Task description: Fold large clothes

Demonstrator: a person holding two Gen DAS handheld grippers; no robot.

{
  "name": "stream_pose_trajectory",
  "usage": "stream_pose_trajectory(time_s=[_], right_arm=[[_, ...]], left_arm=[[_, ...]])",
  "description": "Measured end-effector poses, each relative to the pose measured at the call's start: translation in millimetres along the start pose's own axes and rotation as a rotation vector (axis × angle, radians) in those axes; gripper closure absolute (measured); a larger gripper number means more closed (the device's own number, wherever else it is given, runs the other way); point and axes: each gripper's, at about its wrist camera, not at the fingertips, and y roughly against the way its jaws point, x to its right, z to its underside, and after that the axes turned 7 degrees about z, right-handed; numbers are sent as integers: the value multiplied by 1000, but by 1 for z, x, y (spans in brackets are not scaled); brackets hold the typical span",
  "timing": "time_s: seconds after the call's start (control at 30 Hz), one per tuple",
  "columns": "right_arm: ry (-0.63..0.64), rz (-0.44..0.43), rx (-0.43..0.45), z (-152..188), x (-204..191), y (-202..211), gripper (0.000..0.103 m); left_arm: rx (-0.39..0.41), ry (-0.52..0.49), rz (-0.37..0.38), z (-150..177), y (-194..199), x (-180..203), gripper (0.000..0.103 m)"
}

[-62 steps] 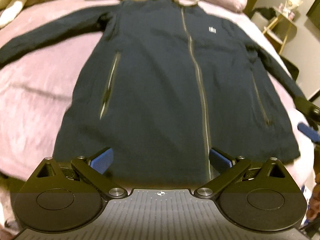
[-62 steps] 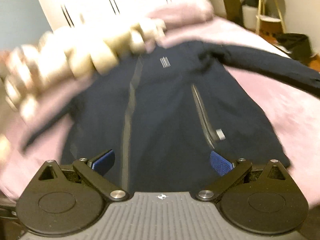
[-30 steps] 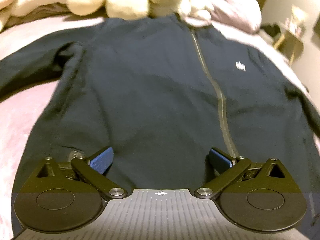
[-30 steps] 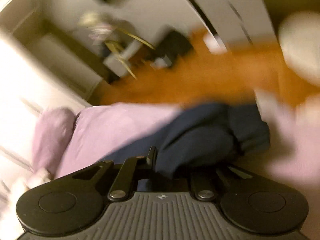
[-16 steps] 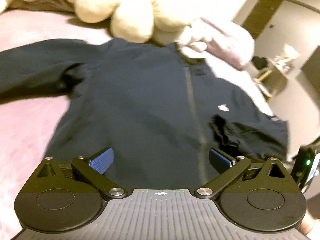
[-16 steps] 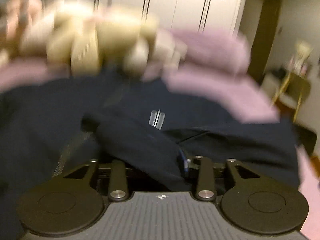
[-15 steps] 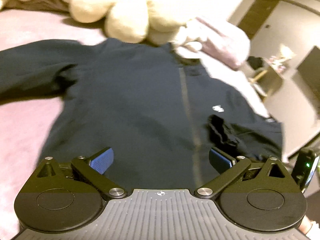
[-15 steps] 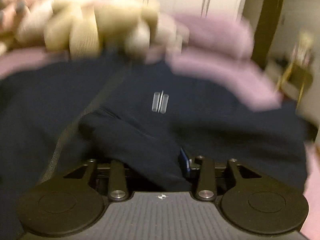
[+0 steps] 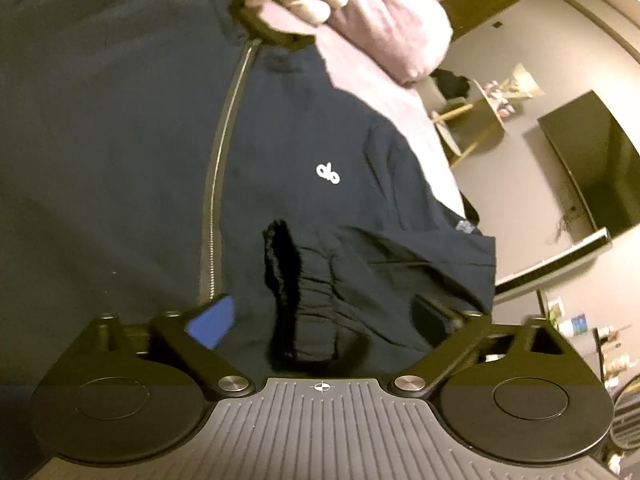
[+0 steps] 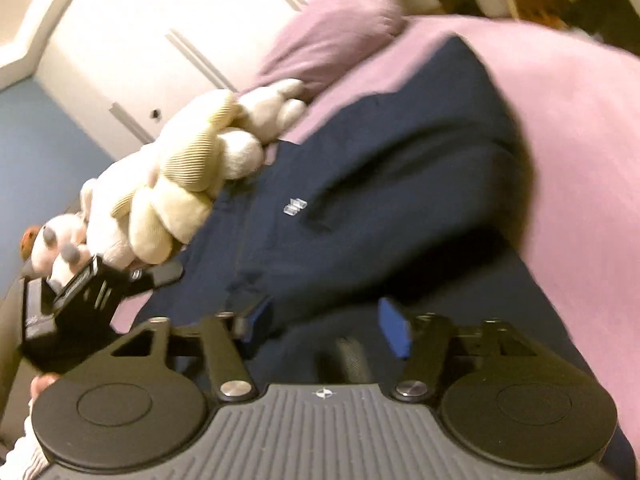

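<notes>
A navy zip-up jacket (image 9: 120, 140) lies front up on a pink bedspread (image 10: 580, 140), its white chest logo (image 9: 328, 174) showing. Its right sleeve (image 9: 400, 264) is folded in across the chest and ends in a dark ribbed cuff (image 9: 288, 280). My left gripper (image 9: 320, 320) hovers low over that cuff; its jaws are closing, with the cuff between the blue pads but untouched. My right gripper (image 10: 326, 324) sits over the folded sleeve (image 10: 360, 272); its jaws are opening and its pads stand clear of the cloth. The left gripper's black housing (image 10: 68, 300) shows at the left edge.
Cream plush toys (image 10: 188, 184) lie against the jacket's collar, next to a pink pillow (image 10: 336, 28). White wardrobe doors (image 10: 180, 20) stand behind the bed. Off the bed's right side are a small side table (image 9: 468, 120) and a dark screen (image 9: 588, 160).
The right gripper swung the sleeve in over the chest, then its jaws spread and let it go. The left gripper moved right and closer to the cuff, its jaws narrowing.
</notes>
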Motion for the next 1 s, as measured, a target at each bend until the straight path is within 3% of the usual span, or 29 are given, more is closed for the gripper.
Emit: stream_pose_trajectory(time_s=[0.07,0.13,0.23,0.27,0.3,0.4,0.5,0.63,0.77,0.87,1.0], right_arm=[[-39,19,-14,10,17,2,59],[-92,13,-14,20,29,2,67],[-151,-8,32,27,40,8,67],[-159,-13,39,28,41,7,67],[-165,-17,45,29,42,7,67],[-171,-15,67,34,43,7,67],[-151,5,60,33,39,5,67],[-138,27,17,22,35,7,67],[-56,108,27,10,27,10,67],[-58,104,16,2,20,2,67],[-85,53,16,-13,8,-12,67]], left_arm=[[-23,31,14,1,-9,-4,30],[-48,35,1,2,-21,-3,32],[-72,30,-27,0,-34,-8,37],[-61,44,-38,-3,-35,-11,49],[-55,49,-50,-3,-33,-12,73],[-52,79,-33,-9,-31,-16,90],[-14,9,-45,-14,-12,-1,93],[140,-132,-85,-41,45,17,93],[250,-268,-364,-61,81,4,93],[248,-231,-460,-64,86,-27,92],[232,-100,-407,-64,85,-65,89]])
